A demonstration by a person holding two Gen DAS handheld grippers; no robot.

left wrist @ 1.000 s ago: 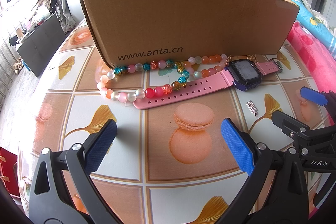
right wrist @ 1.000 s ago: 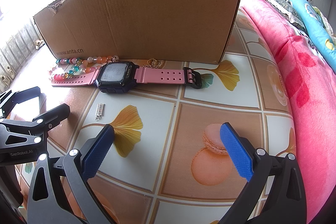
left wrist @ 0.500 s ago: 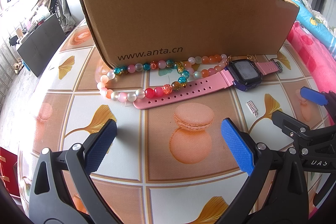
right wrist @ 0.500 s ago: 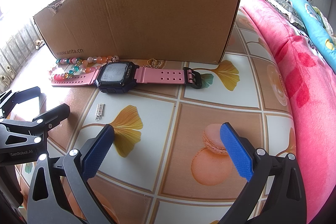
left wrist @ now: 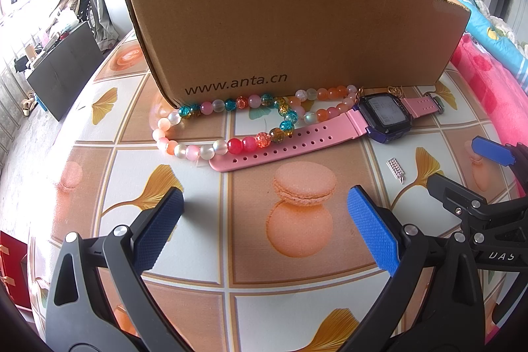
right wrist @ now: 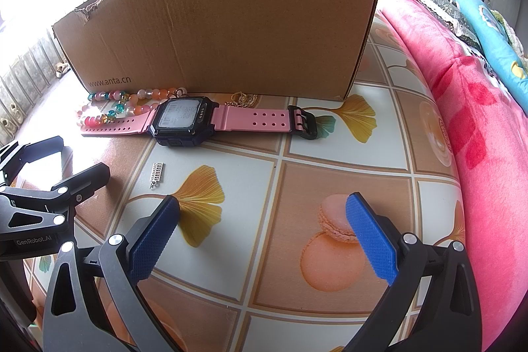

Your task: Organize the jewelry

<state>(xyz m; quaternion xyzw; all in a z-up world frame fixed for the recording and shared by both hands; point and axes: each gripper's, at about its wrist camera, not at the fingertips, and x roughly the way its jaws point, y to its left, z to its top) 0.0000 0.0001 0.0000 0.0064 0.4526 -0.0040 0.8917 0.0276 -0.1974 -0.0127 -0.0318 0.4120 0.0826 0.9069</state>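
Multicoloured glass-bead bracelet [left wrist: 231,124] and pink-strapped digital watch with dark square case [right wrist: 184,119] lying flat against the front wall of a torn brown cardboard box [left wrist: 290,32]; a small silver charm [right wrist: 157,174] — possibly a clasp — lies nearer. Left gripper [left wrist: 264,230] and right gripper [right wrist: 260,230] hover wide open, empty, above the tiled-pattern tablecloth [right wrist: 297,180].

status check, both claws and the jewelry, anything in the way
Left claw open, empty. Right claw open, empty. Bead necklace, pink watch, small silver charm on table before cardboard box. Necklace overlaps watch strap.
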